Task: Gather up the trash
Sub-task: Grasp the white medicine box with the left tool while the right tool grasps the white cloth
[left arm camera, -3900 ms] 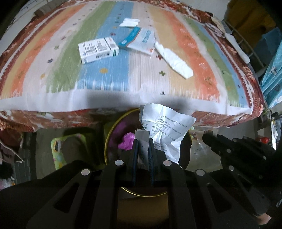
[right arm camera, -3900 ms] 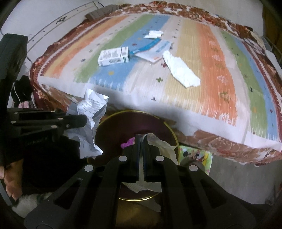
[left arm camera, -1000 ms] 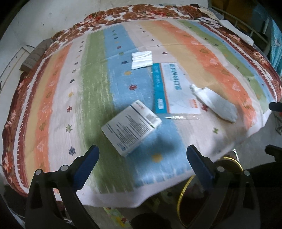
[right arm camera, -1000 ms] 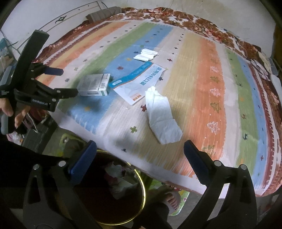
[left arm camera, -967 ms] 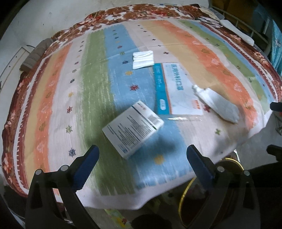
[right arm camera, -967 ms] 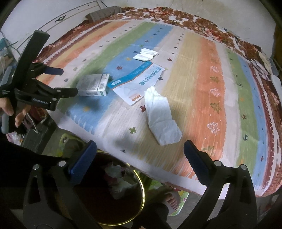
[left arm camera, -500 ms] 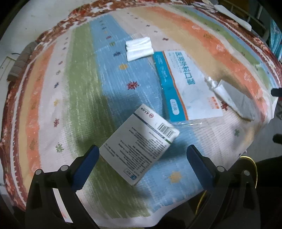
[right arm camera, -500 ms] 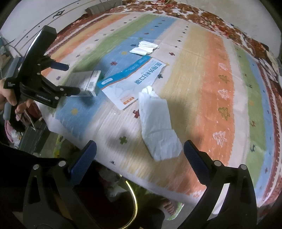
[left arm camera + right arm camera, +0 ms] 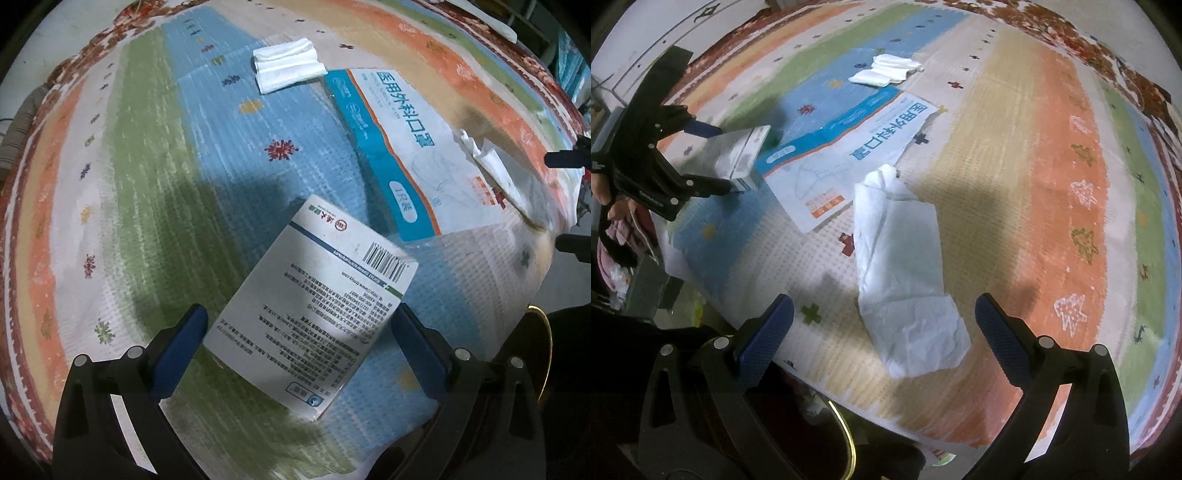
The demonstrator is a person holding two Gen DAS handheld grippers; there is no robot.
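Observation:
A white medicine box [image 9: 314,306] lies on the striped cloth between the wide-open fingers of my left gripper [image 9: 301,332]; it also shows in the right wrist view [image 9: 738,158]. A crumpled white paper [image 9: 905,269] lies between the open fingers of my right gripper [image 9: 884,325], just ahead of them; it also shows in the left wrist view [image 9: 517,181]. A blue and white mask packet [image 9: 406,147] lies flat between the box and the paper. A folded white tissue [image 9: 286,68] lies farther back.
The striped cloth [image 9: 1034,147] covers a raised surface with its front edge near me. A gold-rimmed bin [image 9: 846,439] stands below that edge, and its rim also shows in the left wrist view [image 9: 546,339]. The left gripper [image 9: 657,162] shows at the right wrist view's left.
Both grippers have moved forward and down over the cloth. The box now sits between the left fingers and the crumpled paper between the right fingers. Both stay open.

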